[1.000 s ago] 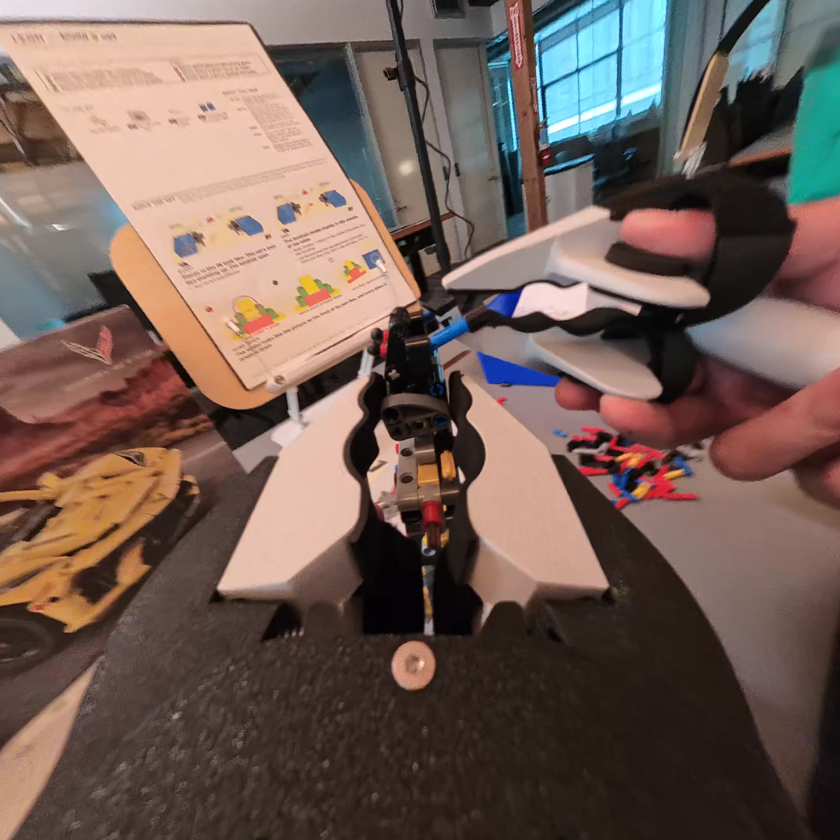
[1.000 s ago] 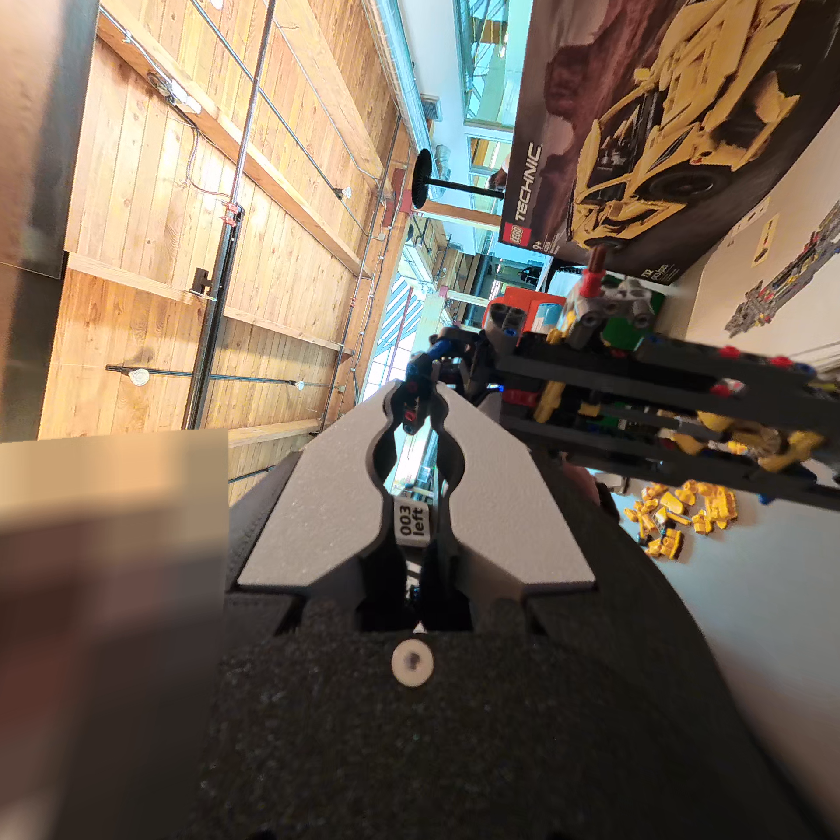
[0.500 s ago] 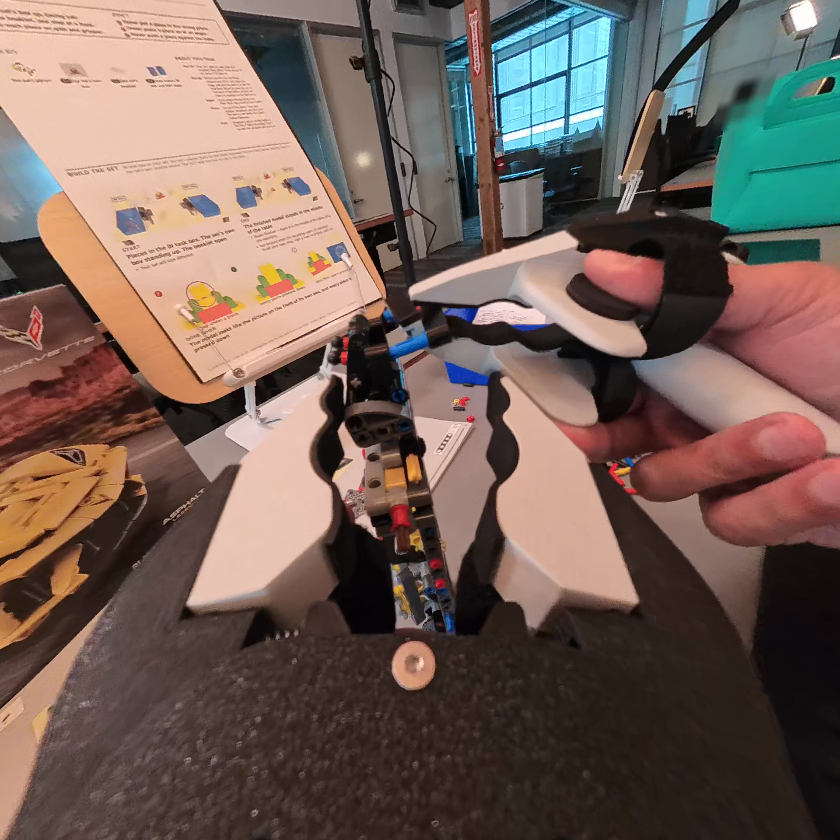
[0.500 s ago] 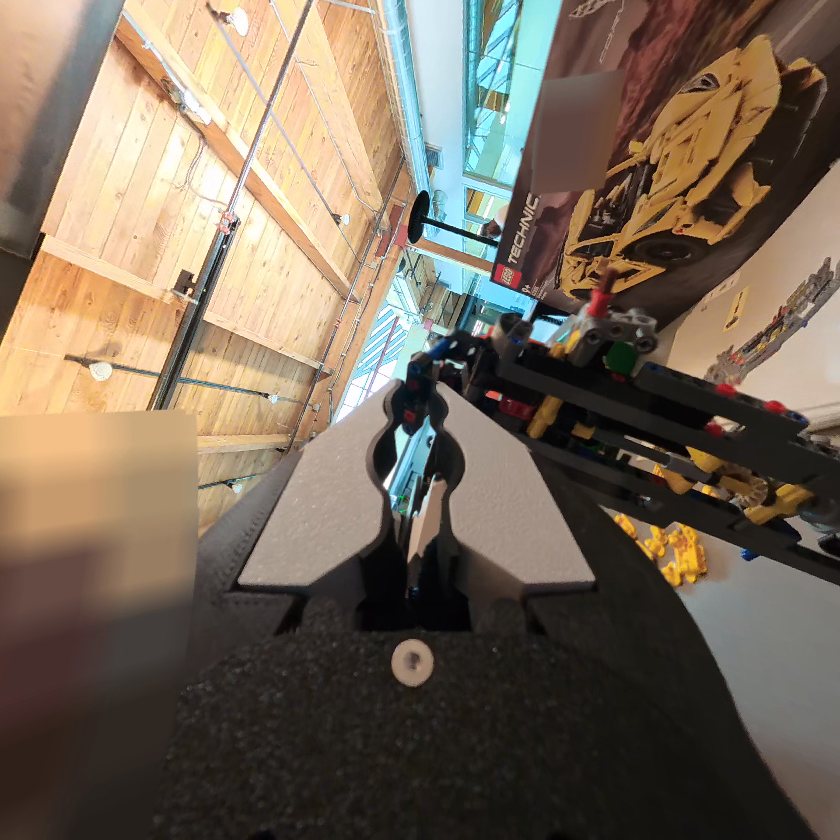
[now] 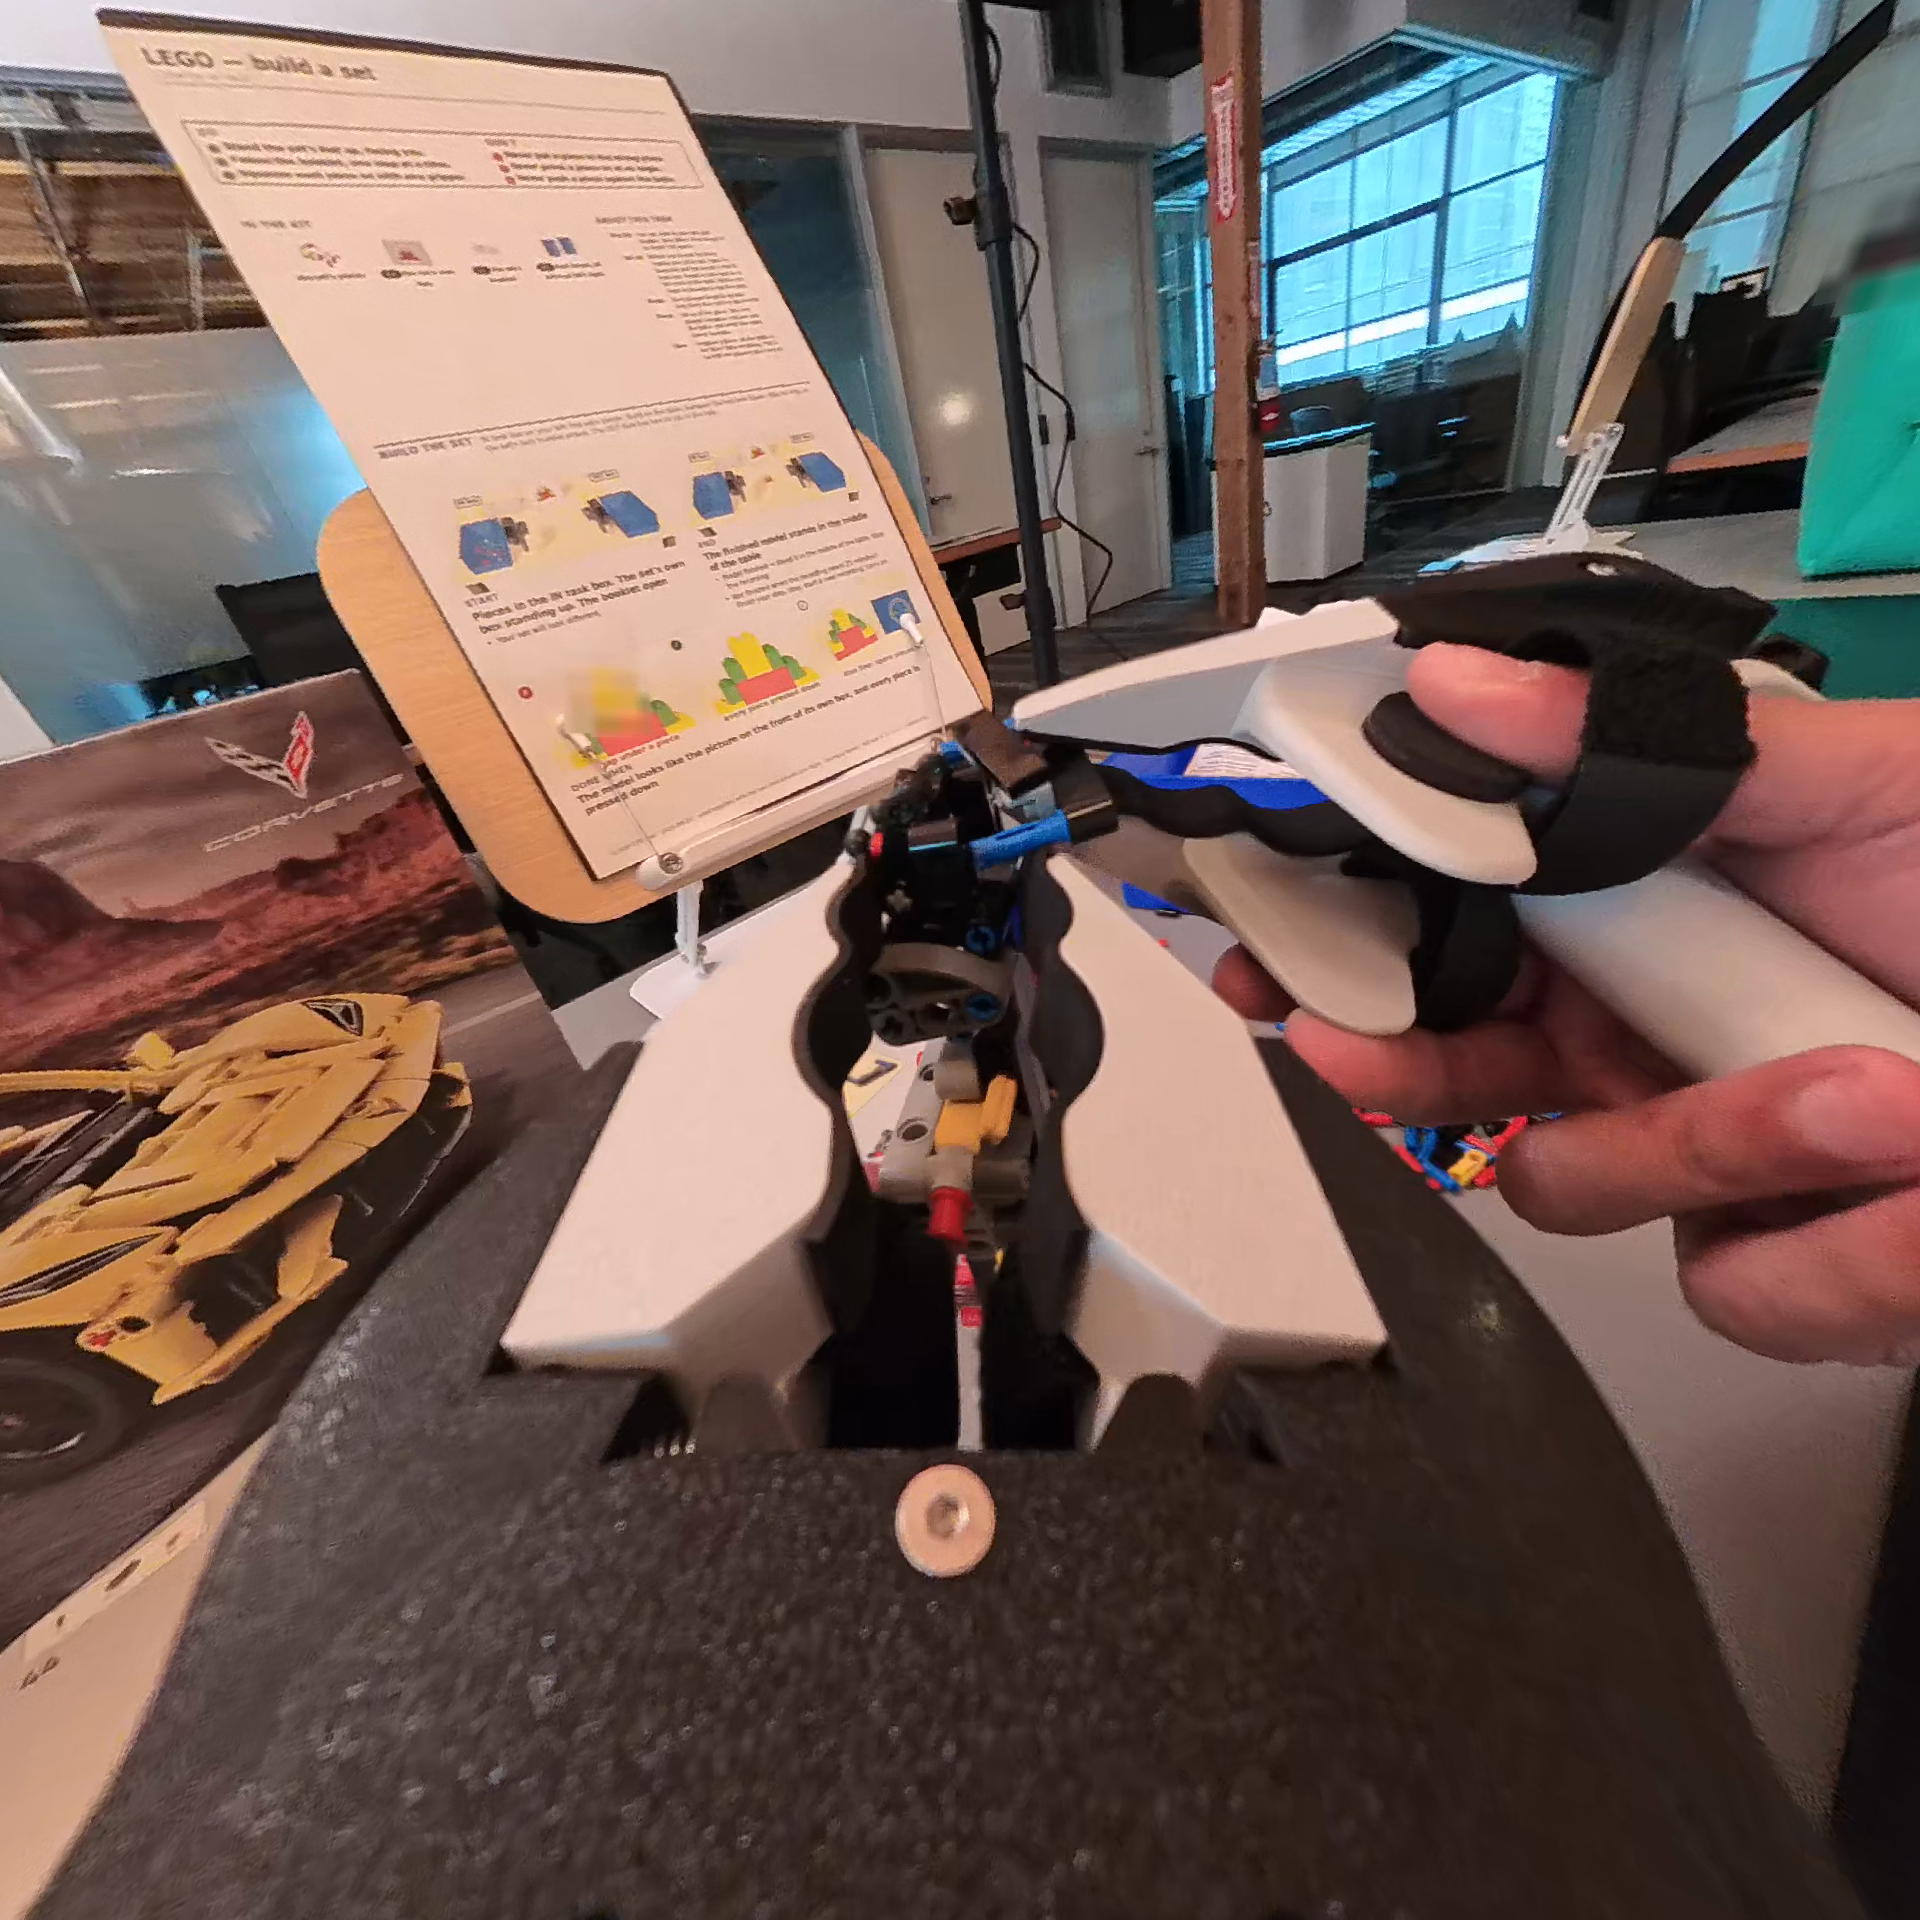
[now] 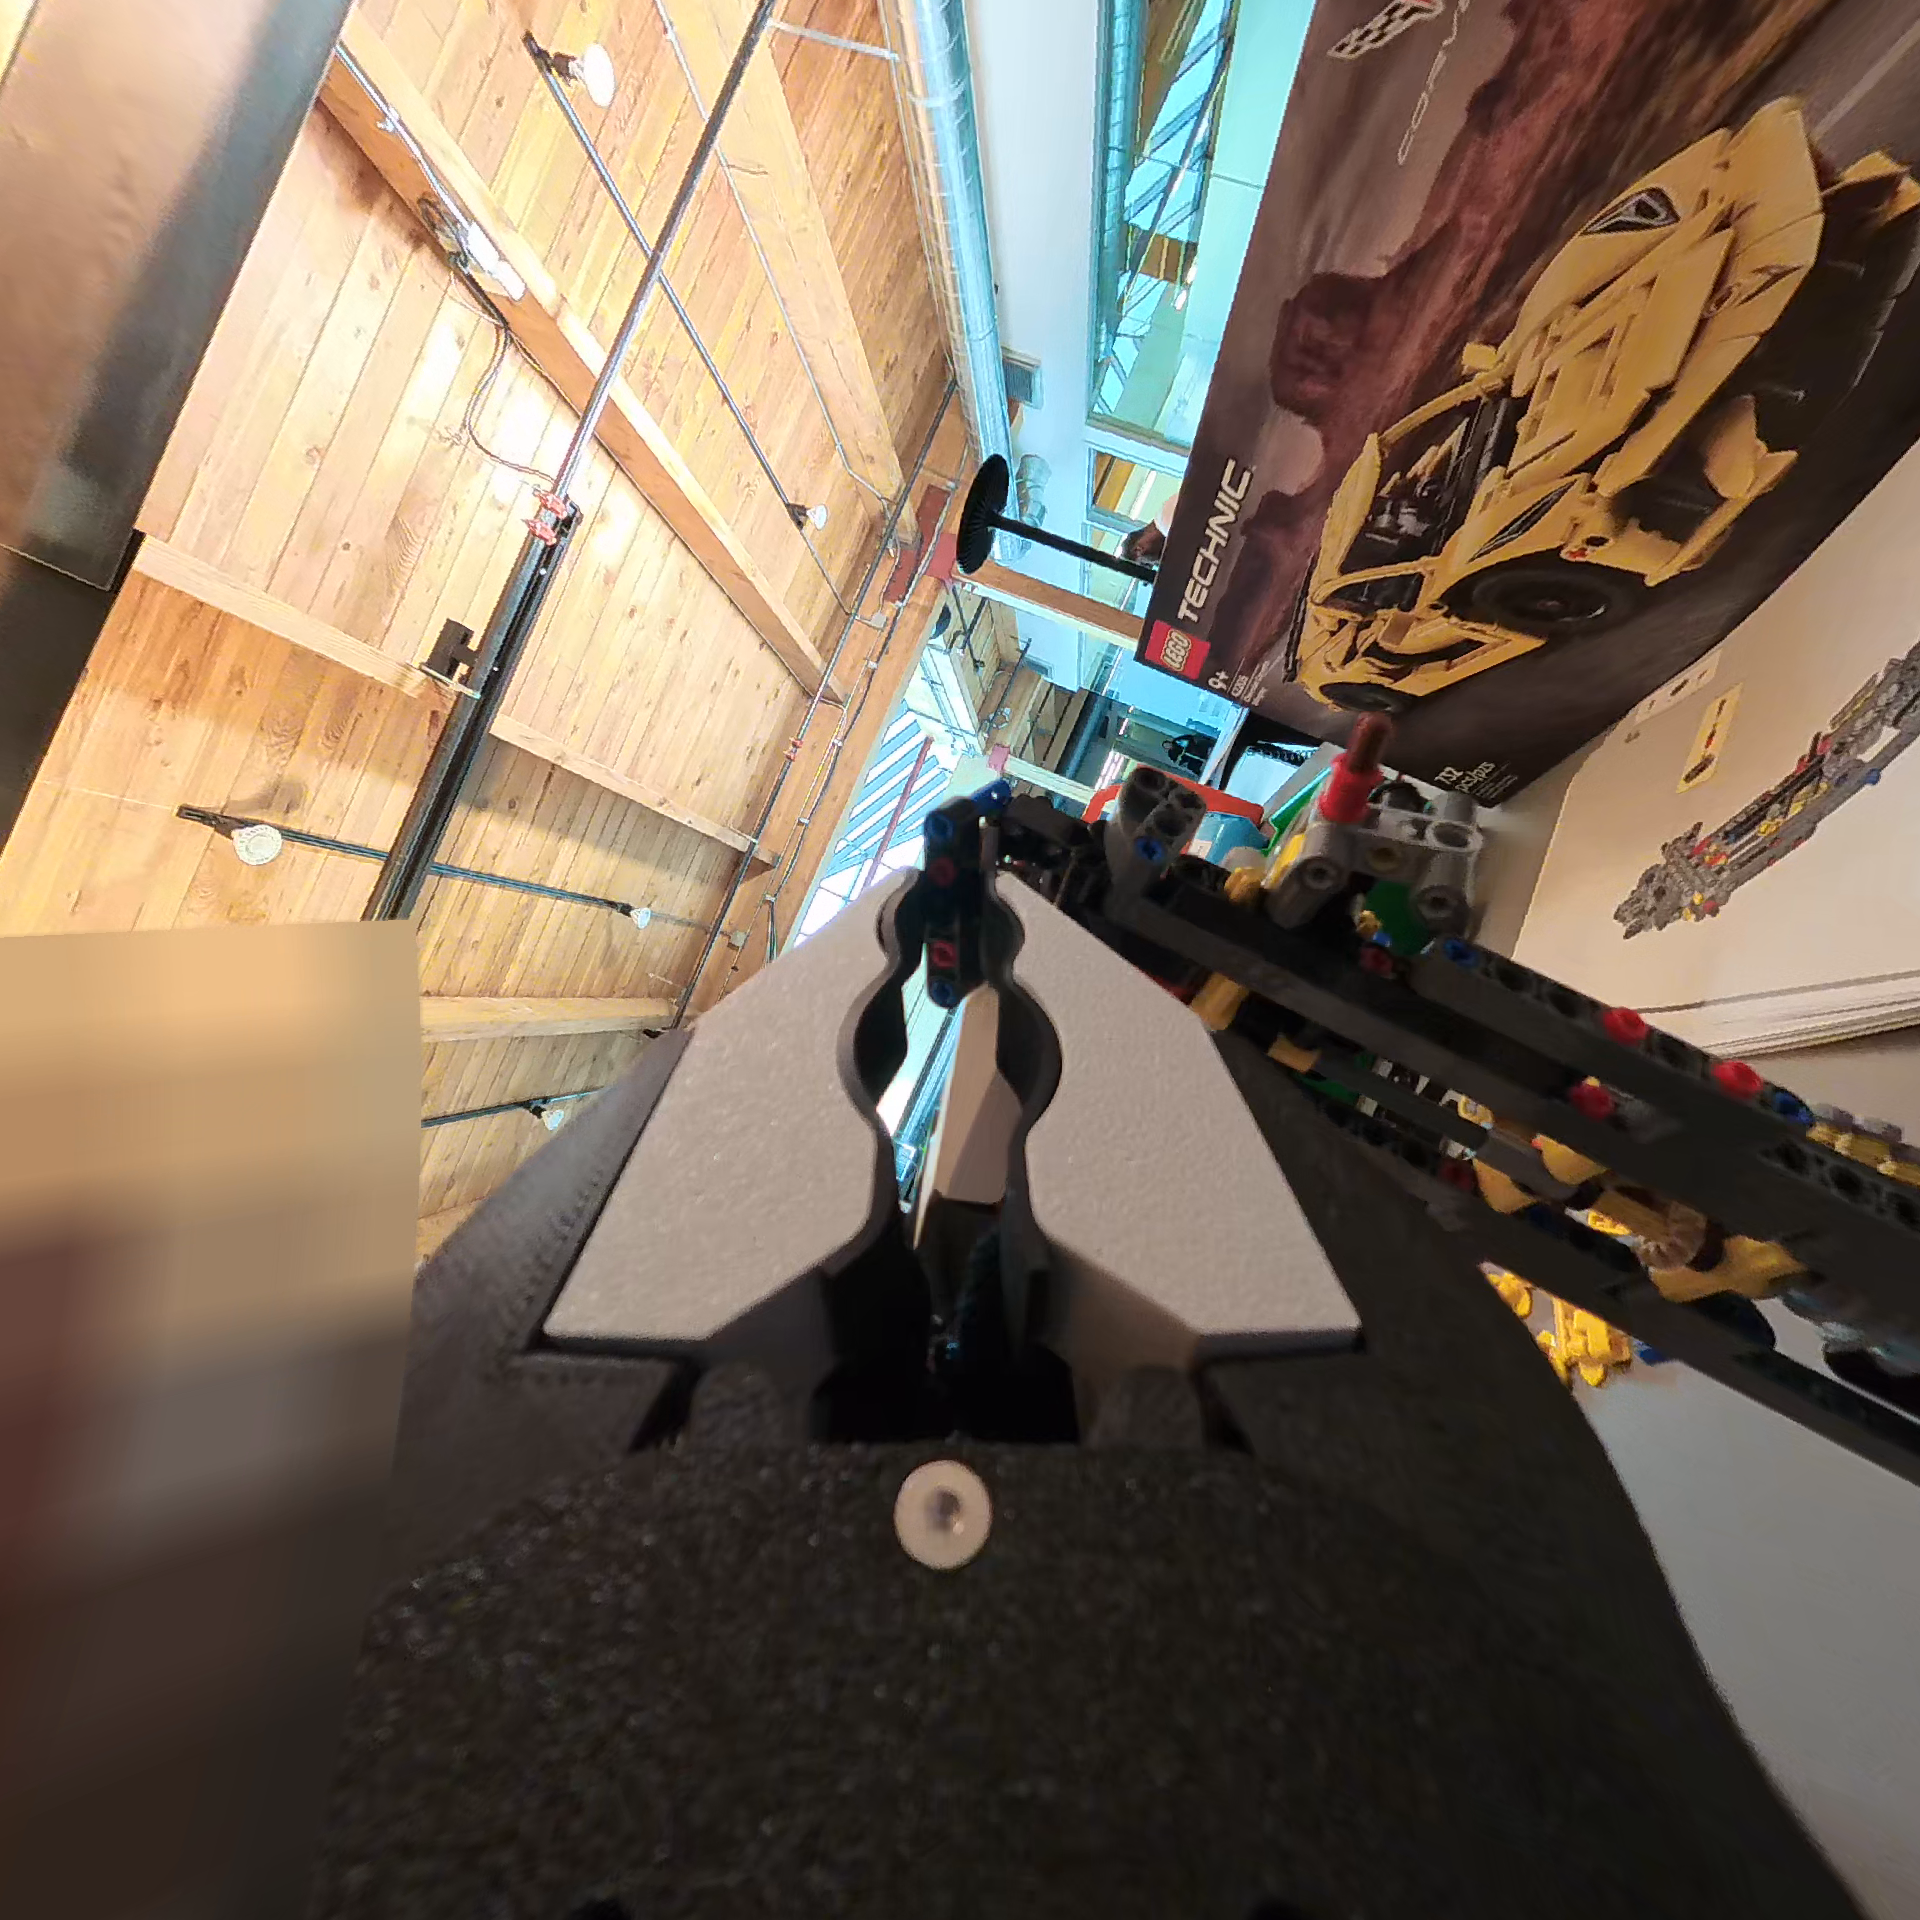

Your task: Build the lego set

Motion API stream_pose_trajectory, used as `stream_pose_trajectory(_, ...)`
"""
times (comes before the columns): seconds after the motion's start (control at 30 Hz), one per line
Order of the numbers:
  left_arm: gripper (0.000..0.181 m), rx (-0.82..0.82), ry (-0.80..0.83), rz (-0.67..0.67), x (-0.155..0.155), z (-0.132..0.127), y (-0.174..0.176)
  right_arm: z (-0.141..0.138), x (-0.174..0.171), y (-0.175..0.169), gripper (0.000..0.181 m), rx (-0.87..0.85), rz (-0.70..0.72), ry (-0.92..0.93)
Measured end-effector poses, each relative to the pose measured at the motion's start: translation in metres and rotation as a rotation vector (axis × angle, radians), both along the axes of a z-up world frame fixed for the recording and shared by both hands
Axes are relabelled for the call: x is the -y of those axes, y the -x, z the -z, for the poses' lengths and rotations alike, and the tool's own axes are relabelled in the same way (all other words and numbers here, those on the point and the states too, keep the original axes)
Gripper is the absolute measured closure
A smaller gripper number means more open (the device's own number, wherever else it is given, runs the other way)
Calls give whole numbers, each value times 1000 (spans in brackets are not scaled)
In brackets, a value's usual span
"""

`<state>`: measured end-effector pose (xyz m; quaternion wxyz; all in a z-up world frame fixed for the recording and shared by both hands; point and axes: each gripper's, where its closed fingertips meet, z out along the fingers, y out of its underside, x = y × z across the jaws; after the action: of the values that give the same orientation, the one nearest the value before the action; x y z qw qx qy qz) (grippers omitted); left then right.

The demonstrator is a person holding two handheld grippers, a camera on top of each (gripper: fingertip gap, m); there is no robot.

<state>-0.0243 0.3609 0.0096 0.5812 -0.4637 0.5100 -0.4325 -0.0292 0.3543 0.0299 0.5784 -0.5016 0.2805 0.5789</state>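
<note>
The half-built chassis, a long frame of black beams studded with red and blue pins, grey connectors and yellow parts, is held off the table, clamped between the fingers of the left gripper. The right gripper is closed on a small black piece with a blue pin at the frame's far end, apparently pressing it home. Judging by the yellow car on the box, none of the bodywork is on yet, so most of the build remains; loose red, blue and yellow pieces wait on the table, and an instruction sheet stands behind.
</note>
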Motion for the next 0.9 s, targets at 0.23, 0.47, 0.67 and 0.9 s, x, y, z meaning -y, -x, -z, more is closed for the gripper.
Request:
stream_pose_trajectory(0.23, 157, 5, -23, 31, 1, 0, -1, -1, 3, -1, 173, 74, 33, -53)
stream_pose_trajectory(0.47, 157, 17, 67, 15, -26, 5, 0, 17, 31, 8, 173, 611, 39, -48)
stream_pose_trajectory(0.67, 156, 31, 94, 48, -32, 6, 3, 176, 85, 5, 173, 1437, -473, 498)
stream_pose_trajectory(0.9, 156, 56, 60, 71, -25, 5, 3, 214, 105, 6, 173, 1485, -663, 631)
